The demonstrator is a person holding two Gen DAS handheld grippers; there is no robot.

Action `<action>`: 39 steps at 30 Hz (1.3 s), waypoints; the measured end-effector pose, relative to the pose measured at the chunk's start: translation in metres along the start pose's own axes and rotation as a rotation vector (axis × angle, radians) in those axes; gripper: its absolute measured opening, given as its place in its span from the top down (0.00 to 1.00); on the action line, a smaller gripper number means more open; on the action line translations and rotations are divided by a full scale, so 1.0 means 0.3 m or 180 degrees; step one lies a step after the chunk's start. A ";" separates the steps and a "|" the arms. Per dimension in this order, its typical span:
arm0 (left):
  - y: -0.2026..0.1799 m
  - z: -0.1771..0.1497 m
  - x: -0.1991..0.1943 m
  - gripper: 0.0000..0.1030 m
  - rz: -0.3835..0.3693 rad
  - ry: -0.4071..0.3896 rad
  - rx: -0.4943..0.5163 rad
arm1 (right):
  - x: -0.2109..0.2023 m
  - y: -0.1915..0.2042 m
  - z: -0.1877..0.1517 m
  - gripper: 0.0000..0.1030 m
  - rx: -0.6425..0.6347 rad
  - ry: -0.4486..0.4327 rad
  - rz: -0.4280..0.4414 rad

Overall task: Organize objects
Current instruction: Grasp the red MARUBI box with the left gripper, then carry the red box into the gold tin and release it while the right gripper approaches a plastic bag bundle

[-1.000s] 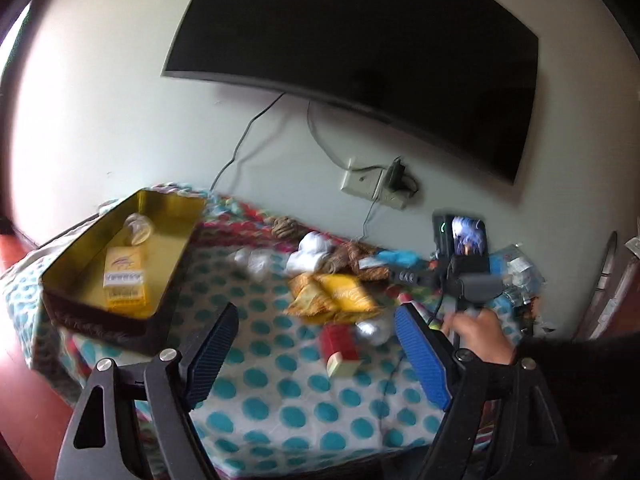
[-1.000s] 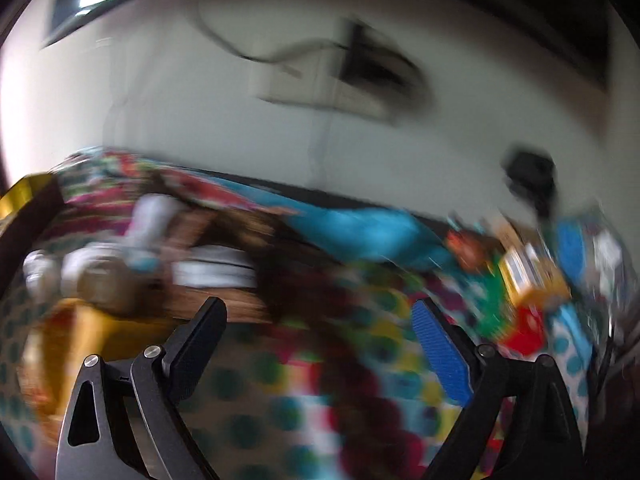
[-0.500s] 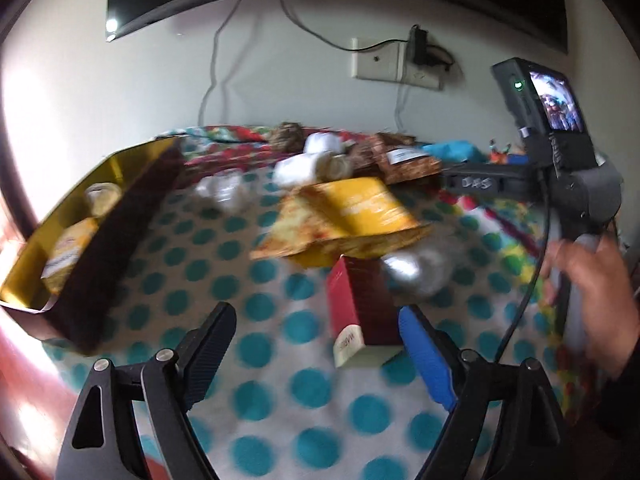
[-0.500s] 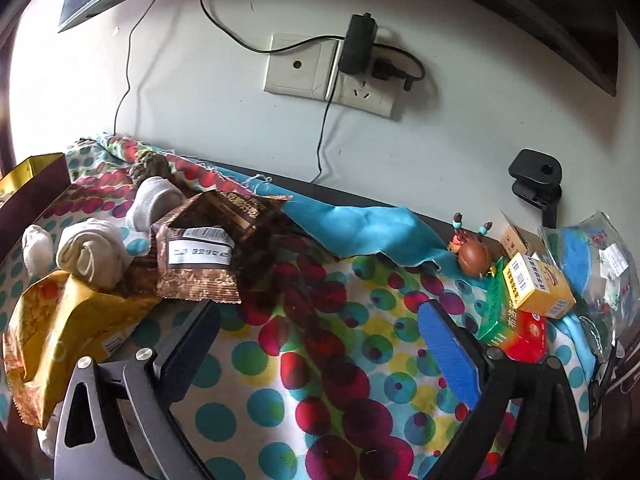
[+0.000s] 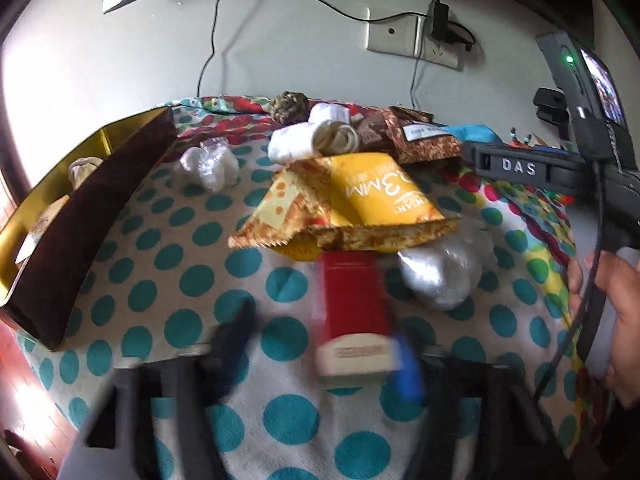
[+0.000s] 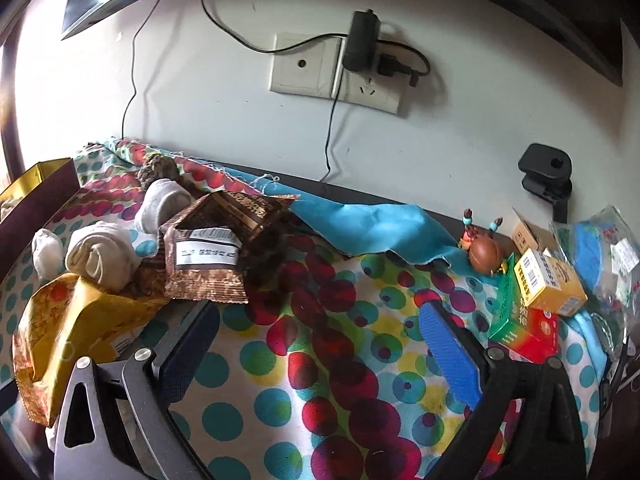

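Two grippers work over a dotted cloth point(image 5: 168, 280). Far left of the left gripper point(image 5: 320, 344) stands a gold tin point(image 5: 80, 216) with small items inside. Ahead of that gripper lies a yellow packet point(image 5: 360, 204), with white socks point(image 5: 316, 140) and a brown pouch point(image 5: 420, 140) beyond it. The left gripper's jaws have just been closing, blurred, with a red box point(image 5: 352, 300) between them; the blue pad lies against the box's right side, but the grip cannot be made out. To its right sits a foil lump point(image 5: 440, 272), then a hand point(image 5: 612, 320) holding the right gripper point(image 6: 320, 340), whose jaws stand wide with nothing between them, near a yellow carton point(image 6: 548, 280).
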State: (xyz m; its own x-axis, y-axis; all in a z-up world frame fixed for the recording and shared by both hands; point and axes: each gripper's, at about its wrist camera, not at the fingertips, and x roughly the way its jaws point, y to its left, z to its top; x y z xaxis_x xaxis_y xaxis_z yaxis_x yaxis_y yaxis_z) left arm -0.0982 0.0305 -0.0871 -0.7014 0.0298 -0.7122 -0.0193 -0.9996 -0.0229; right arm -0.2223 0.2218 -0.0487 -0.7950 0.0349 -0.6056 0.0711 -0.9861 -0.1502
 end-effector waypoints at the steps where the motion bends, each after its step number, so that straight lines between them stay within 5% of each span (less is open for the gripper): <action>1: 0.004 0.003 0.000 0.71 -0.0035 0.0004 -0.0012 | 0.000 0.002 0.000 0.03 -0.0007 0.0000 0.0001; 24: 0.129 0.004 -0.067 0.72 0.0078 -0.0011 -0.0313 | -0.005 0.064 -0.010 0.03 -0.0296 0.0001 -0.0034; 28: 0.147 0.000 -0.073 0.72 0.0115 -0.0001 -0.0309 | -0.043 0.077 -0.045 0.03 -0.0346 0.0071 0.0171; 32: 0.157 -0.013 -0.068 0.72 0.0120 -0.0001 -0.0321 | -0.121 0.070 -0.101 0.02 -0.0015 0.0117 0.0694; 39: 0.169 -0.031 -0.067 0.72 0.0149 0.0011 -0.0360 | -0.147 0.211 -0.130 0.11 -0.0334 0.0166 0.0861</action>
State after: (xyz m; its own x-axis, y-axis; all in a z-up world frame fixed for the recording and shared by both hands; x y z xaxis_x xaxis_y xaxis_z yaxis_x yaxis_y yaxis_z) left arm -0.0783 -0.0208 -0.0805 -0.6971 -0.0166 -0.7168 0.0939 -0.9932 -0.0684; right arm -0.1592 0.1643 -0.0619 -0.7068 -0.2161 -0.6736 0.3403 -0.9386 -0.0560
